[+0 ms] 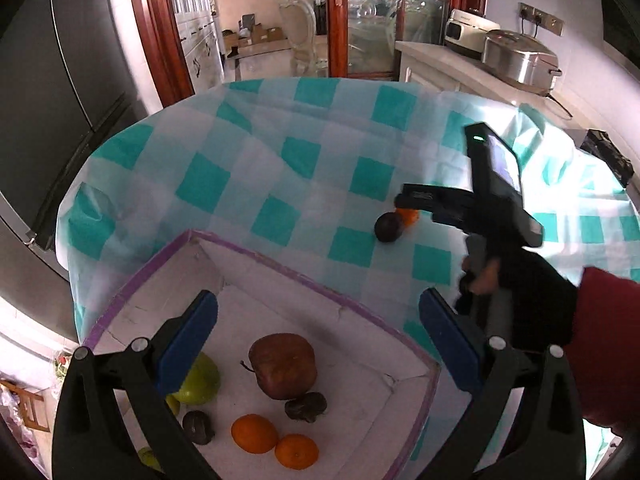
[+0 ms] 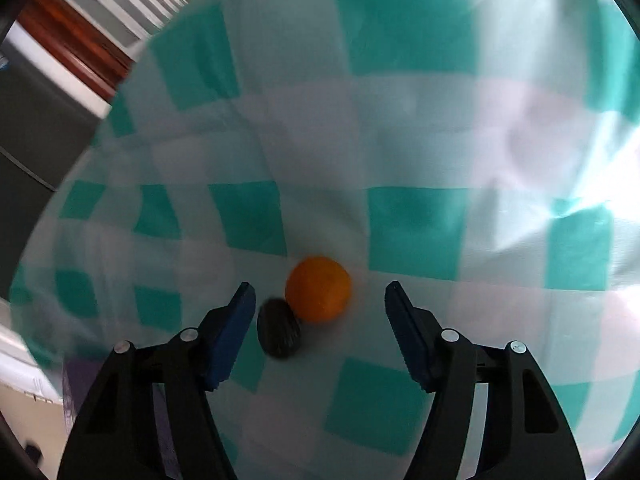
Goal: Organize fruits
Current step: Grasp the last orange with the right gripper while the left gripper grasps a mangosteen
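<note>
While both claws gape empty, the right claw [image 2: 320,312] hovers over an orange [image 2: 318,289] touching a dark fruit [image 2: 279,334].

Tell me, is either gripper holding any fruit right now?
No. The left gripper hangs open above the box; the right gripper is open around the orange.

I count two oranges [image 1: 254,433] [image 1: 296,451] in the white box [image 1: 416,400], plus one on the checked cloth [image 2: 318,289], so three in all. I count one brown apple [image 1: 283,365] and three dark wrinkled fruits: two in the box [image 1: 306,406] [image 1: 197,427] and one on the cloth [image 2: 279,334]. Green fruits [image 1: 199,380] number at least two, partly hidden behind my left finger.
</note>
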`<state>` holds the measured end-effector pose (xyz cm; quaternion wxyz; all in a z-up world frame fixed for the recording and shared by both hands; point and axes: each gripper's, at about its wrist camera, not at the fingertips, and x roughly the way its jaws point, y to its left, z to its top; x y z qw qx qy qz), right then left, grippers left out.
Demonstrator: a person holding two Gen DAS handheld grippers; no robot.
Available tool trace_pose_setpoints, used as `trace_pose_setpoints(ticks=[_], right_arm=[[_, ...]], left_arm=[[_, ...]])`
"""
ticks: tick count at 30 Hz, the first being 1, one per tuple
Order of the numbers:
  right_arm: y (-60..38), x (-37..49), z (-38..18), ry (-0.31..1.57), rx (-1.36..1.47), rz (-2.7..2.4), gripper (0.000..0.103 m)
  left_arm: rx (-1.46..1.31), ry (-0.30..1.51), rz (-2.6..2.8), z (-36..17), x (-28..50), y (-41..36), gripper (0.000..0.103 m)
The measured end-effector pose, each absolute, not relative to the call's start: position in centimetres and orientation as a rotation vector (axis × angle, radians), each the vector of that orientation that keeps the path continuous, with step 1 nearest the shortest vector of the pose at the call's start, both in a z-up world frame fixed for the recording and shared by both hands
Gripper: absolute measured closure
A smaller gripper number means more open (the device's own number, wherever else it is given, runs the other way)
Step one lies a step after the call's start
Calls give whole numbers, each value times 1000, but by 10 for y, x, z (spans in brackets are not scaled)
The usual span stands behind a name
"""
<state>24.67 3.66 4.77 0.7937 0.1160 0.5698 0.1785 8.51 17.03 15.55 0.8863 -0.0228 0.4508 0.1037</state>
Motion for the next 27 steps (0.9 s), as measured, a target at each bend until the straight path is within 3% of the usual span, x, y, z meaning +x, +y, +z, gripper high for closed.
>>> trace_pose_setpoints(ticks=[4, 6, 10, 13, 17, 20, 25, 27], right_arm=[[49, 249, 35, 1268, 279, 303, 52], [48, 247, 36, 1267, 291, 295, 66], [31, 239, 38, 1270, 337, 319, 67], [7, 226, 45, 1255, 367, 338, 67], [-40, 198, 61, 1193, 358, 336, 67], [-76, 182, 62, 1181, 363, 314, 67], [-119, 170, 64, 1160, 384, 301, 66], [-131, 164, 67, 1146, 382, 300, 66]], left_arm=[[-5, 932, 219, 159, 93, 167, 2], [22, 921, 216, 164, 99, 166, 2], [66, 938, 159, 171, 132, 159, 2], [148, 1080, 88, 156, 183, 143, 2], [306, 1276, 30, 108, 255, 111, 2], [273, 1412, 11, 70, 298, 101, 3], [257, 1580, 59, 13, 329, 100, 20], [257, 1612, 83, -2, 329, 104, 35]])
